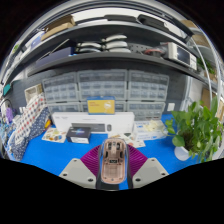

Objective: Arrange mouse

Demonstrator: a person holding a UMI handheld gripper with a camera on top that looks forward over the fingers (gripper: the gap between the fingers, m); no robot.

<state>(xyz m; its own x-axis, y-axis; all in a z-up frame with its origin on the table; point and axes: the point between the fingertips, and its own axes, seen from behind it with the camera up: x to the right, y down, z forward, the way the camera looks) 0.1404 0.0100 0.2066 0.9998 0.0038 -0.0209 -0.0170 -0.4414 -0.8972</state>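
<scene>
A pale pink, translucent computer mouse (112,160) sits between my two fingers, held above the blue table surface (60,155). My gripper (112,165) is shut on it, with the magenta pads (94,158) pressing on both of its sides. The mouse points forward, away from me, with its front end toward the back of the table.
A white box-shaped device (92,123) stands at the back of the table with a yellow box (101,105) above it. A green potted plant (193,128) stands to the right. A patterned bag (30,122) lies to the left. Shelves with bins (100,88) fill the wall behind.
</scene>
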